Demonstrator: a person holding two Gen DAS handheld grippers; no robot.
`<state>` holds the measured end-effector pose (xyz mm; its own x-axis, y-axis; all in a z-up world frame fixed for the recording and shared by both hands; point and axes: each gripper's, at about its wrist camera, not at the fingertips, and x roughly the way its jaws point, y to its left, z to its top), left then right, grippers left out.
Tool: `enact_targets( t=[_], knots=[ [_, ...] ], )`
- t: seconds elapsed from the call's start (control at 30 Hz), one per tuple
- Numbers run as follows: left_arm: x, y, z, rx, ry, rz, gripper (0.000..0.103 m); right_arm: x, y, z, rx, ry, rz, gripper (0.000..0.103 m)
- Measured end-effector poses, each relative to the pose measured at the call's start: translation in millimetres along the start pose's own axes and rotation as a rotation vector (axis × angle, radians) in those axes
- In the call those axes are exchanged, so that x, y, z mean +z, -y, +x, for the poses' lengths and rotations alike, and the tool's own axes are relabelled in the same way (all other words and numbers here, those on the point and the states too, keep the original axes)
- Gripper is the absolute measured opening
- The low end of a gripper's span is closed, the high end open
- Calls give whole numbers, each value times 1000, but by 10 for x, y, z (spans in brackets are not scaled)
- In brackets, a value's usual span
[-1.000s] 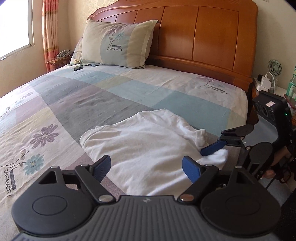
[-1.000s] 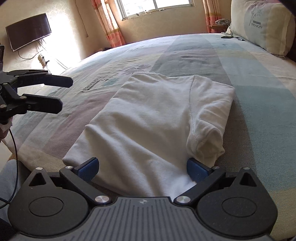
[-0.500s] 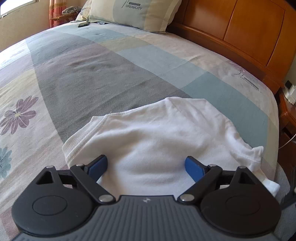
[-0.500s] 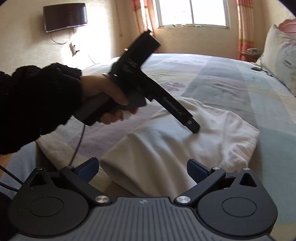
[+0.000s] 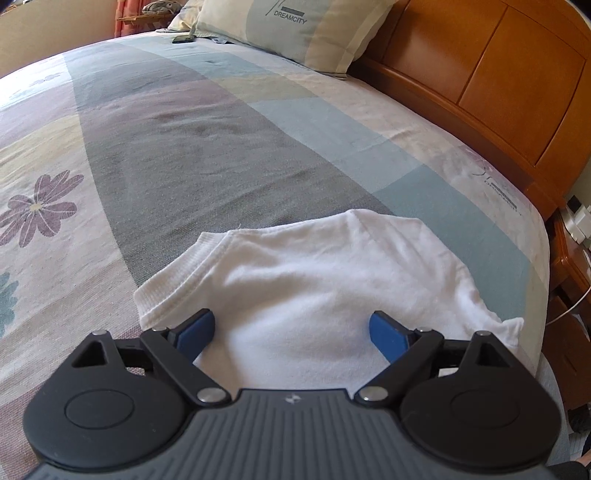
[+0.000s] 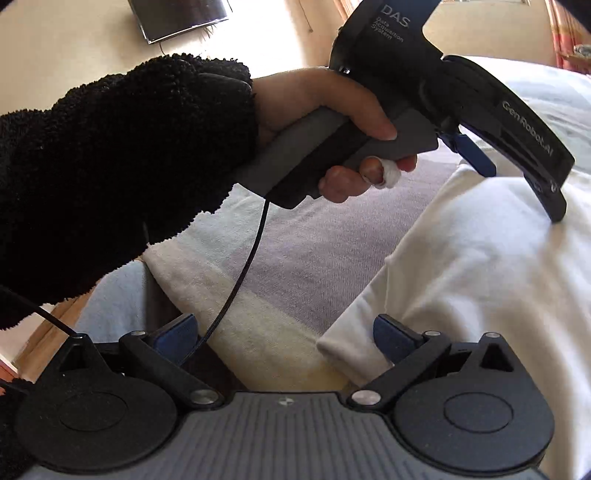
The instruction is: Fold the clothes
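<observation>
left tool (image 5: 291,328) spread wide, blue pads (image 5: 195,330) either side of the near end of the white shirt (image 5: 332,280), nothing pinched, pointing down onto the cloth. shirt partly folded, lying near the right edge of the bed (image 5: 184,147), ribbed hem poking out on its left side. patchwork sheet with a purple flower way off left, pillow (image 5: 295,29) up by the wooden headboard (image 5: 517,85). from the right wrist view: bare hand (image 6: 332,122) in a fuzzy black sleeve (image 6: 122,166) gripping the left tool's handle, cable hanging below it, tip down on the shirt. right tool (image 6: 282,338) also spread, right pad just beside the shirt's folded corner, left pad over the bed's edge, holding nothing.
</observation>
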<state>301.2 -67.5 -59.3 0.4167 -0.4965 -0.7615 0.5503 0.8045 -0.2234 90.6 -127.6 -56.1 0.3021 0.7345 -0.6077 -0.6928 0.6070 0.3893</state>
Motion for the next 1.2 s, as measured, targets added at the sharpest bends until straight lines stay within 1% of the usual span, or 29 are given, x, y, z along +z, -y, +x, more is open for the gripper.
enact_targets(
  t=[0.07, 0.1, 0.17, 0.27, 0.37, 0.4, 0.43, 0.5, 0.53, 0.57, 0.63, 0.67, 0.73, 0.8, 0.87, 0.97, 1.0, 1.03, 1.1, 1.17, 1.2],
  knots=[
    [10, 11, -108, 27, 25, -17, 89, 10, -3, -87, -5, 5, 19, 103],
    [-7, 27, -207, 22, 50, -17, 89, 19, -11, -172, -22, 26, 15, 103],
    [-69, 74, -448, -10, 112, -14, 89, 41, -18, -352, -59, 72, 10, 103],
    [-222, 149, -718, -113, 166, -51, 90, 72, 122, -728, -143, 170, 30, 103],
    [-391, 160, -761, -271, 170, -153, 91, 80, 375, -963, -248, 213, 58, 103],
    [-445, 158, -719, -315, 161, -187, 91, 67, 462, -965, -280, 207, 70, 103],
    [-495, 154, -658, -318, 145, -209, 91, 34, 541, -936, -305, 194, 81, 103],
    [-583, 143, -520, -257, 101, -243, 90, -32, 700, -879, -354, 168, 103, 103],
    [-625, 128, -481, -242, 92, -262, 90, -78, 779, -841, -374, 154, 122, 103],
    [-666, 103, -473, -246, 96, -283, 89, -143, 833, -817, -376, 150, 147, 103],
    [-720, 62, -484, -252, 105, -323, 89, -227, 822, -905, -358, 183, 154, 103],
    [-704, 62, -533, -255, 116, -332, 89, -228, 789, -947, -365, 185, 153, 103],
    [-654, 91, -608, -262, 152, -318, 90, -191, 713, -1015, -386, 203, 134, 103],
    [-609, 138, -649, -266, 173, -300, 90, -107, 682, -1046, -384, 233, 103, 103],
    [-580, 181, -667, -265, 184, -285, 90, 3, 735, -978, -388, 241, 90, 103],
    [-632, 214, -567, -237, 142, -282, 90, 42, 903, -759, -420, 198, 120, 103],
    [-682, 195, -503, -213, 110, -295, 90, 3, 965, -683, -447, 174, 137, 103],
    [-732, 171, -452, -203, 94, -304, 90, -45, 993, -634, -474, 168, 141, 103],
    [-778, 132, -454, -220, 117, -315, 90, -125, 932, -638, -507, 191, 114, 103],
    [-710, 133, -497, -219, 114, -321, 90, -132, 904, -630, -532, 179, 109, 103],
    [-661, 155, -526, -217, 123, -307, 90, -127, 903, -618, -551, 164, 109, 103]
  ],
)
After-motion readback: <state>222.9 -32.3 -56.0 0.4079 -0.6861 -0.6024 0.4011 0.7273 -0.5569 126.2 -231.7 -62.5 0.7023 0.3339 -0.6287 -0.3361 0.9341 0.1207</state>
